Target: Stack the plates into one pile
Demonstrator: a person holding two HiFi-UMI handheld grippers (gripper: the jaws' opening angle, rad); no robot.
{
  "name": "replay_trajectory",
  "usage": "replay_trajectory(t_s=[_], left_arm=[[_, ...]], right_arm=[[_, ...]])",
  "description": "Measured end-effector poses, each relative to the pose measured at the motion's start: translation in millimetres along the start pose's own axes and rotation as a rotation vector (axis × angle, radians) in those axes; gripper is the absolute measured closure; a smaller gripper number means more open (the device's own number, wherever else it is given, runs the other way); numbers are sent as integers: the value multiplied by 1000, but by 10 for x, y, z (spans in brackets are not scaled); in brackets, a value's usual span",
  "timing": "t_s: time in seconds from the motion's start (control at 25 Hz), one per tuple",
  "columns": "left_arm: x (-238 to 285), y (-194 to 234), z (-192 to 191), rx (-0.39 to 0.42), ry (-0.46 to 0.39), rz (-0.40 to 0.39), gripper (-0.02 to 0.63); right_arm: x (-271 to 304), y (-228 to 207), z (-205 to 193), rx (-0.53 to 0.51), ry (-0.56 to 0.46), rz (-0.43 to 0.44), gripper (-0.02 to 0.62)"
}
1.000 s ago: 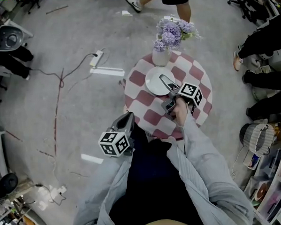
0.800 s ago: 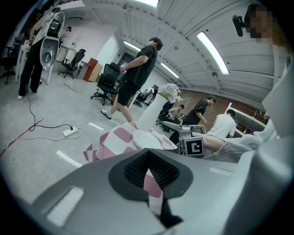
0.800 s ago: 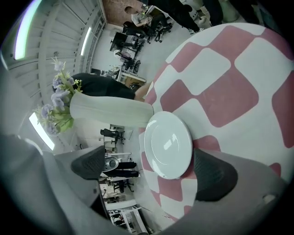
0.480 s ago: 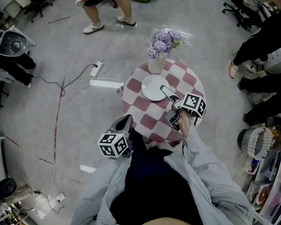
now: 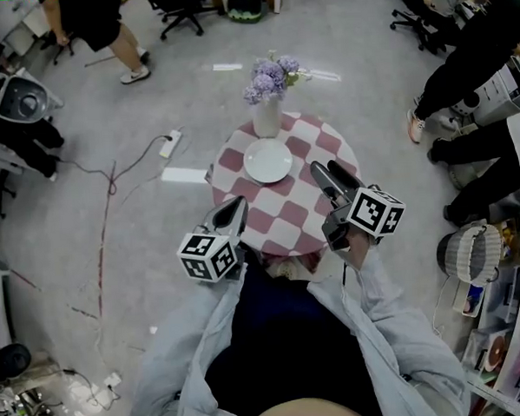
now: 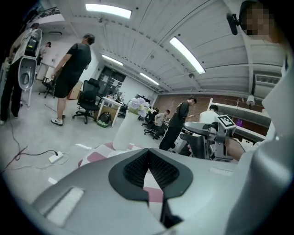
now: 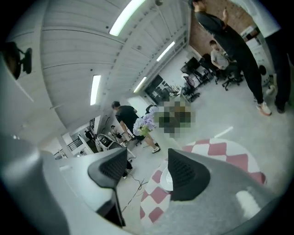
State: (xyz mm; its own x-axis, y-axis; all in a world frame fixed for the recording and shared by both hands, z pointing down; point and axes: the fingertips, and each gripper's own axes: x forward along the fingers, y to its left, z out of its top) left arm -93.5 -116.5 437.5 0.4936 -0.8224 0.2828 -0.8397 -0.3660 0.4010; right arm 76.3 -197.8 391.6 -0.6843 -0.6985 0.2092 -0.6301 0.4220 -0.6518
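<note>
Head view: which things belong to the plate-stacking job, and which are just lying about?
Job: white plates, seen as one disc; checkered table.
Lying about: flower vase on the table; power strip on the floor.

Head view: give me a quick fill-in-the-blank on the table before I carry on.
1. The white plate lies on a table with a red-and-white ___ cloth.
2. Beyond the plate stands a white vase of purple ___.
3. The left gripper has its jaws ___, with nothing between them.
Missing words: checked; flowers; shut.
</note>
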Motion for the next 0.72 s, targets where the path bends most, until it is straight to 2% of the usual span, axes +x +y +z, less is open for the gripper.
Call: replay_trajectory(t_s=[0.08,0.24,0.36,0.56,0.72], left_arm=[[-16,-148,71,34,-18,-14,592],[-33,-419,143,90,-36,-52,592],[-33,-577,133,129,-31,-72,592],[-38,-685,87,183,-29,-59,592],[-43,-763,101,214,-42,-76,592]], right_arm=[[-215,73,67,-85,-32,-6,351],[-632,68,134,-245,-91,-69,485],[-899,-10,135,-300,-123,-128,584],[-1161,-163,-87,-419,-91,-225,594],[-1235,-213,-281,-428,-67,-223,594]])
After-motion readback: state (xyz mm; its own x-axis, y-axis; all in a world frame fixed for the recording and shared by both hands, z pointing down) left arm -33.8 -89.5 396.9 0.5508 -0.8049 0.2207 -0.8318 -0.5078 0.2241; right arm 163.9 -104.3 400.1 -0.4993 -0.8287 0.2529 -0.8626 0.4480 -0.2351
